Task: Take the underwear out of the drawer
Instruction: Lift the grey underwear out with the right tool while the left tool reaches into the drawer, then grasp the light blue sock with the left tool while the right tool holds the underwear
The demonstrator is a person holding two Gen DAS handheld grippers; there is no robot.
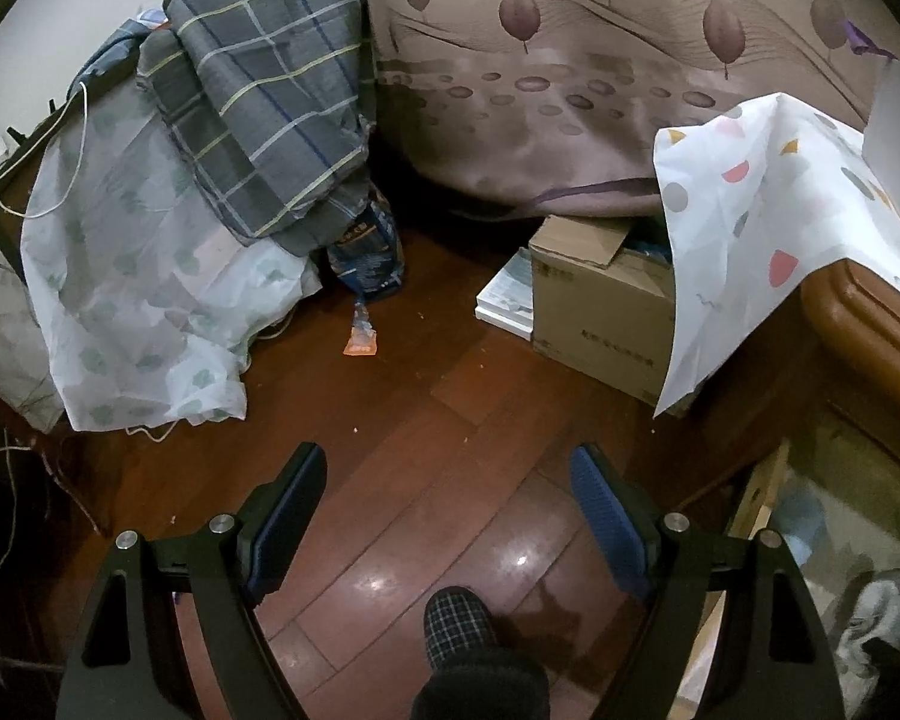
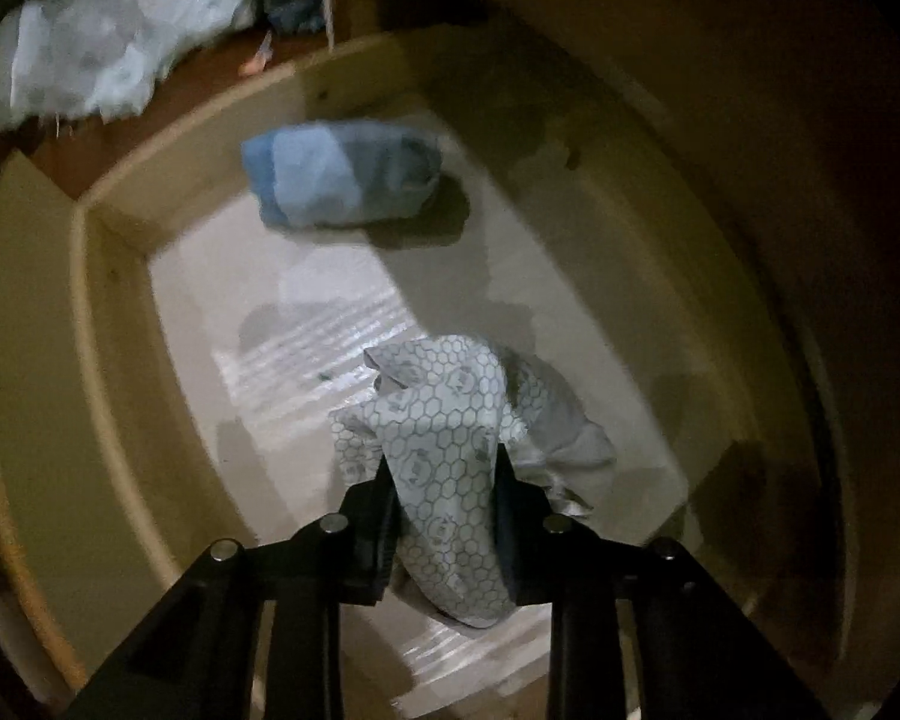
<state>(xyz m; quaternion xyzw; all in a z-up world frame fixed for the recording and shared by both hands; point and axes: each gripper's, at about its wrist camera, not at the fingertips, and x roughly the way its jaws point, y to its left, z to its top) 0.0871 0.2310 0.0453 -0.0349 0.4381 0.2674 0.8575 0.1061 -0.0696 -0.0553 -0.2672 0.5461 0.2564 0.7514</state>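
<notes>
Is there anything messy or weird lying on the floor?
Yes. A small orange wrapper lies loose on the bare wooden floor, like dropped litter, just in front of a blue packet. A pale cloth also spills off its pile onto the boards.

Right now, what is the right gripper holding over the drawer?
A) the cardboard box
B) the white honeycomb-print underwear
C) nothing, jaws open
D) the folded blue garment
B: the right gripper is clamped on the honeycomb-print underwear, while the blue garment lies apart on the drawer floor.
</notes>
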